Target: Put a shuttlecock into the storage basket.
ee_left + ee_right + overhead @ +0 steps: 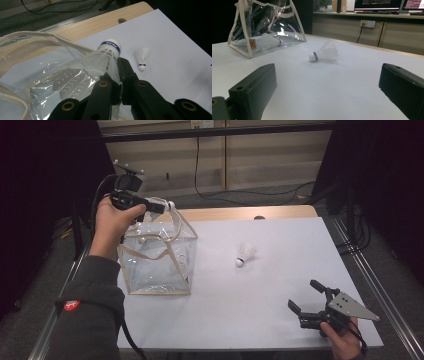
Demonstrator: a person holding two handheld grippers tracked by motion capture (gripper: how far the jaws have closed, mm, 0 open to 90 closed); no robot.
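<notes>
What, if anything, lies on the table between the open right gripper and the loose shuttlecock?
Nothing: in the right gripper view, only bare white table separates the right gripper from the shuttlecock.

Glossy clear plastic bag [156, 265] with cloth trim; matt white table [260, 290].

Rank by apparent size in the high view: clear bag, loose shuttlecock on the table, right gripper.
1. Clear bag, largest by far.
2. Right gripper, open near the table's front edge; it sits nearer the camera, which inflates it somewhat.
3. Loose shuttlecock, smallest, lying on the white table.
</notes>
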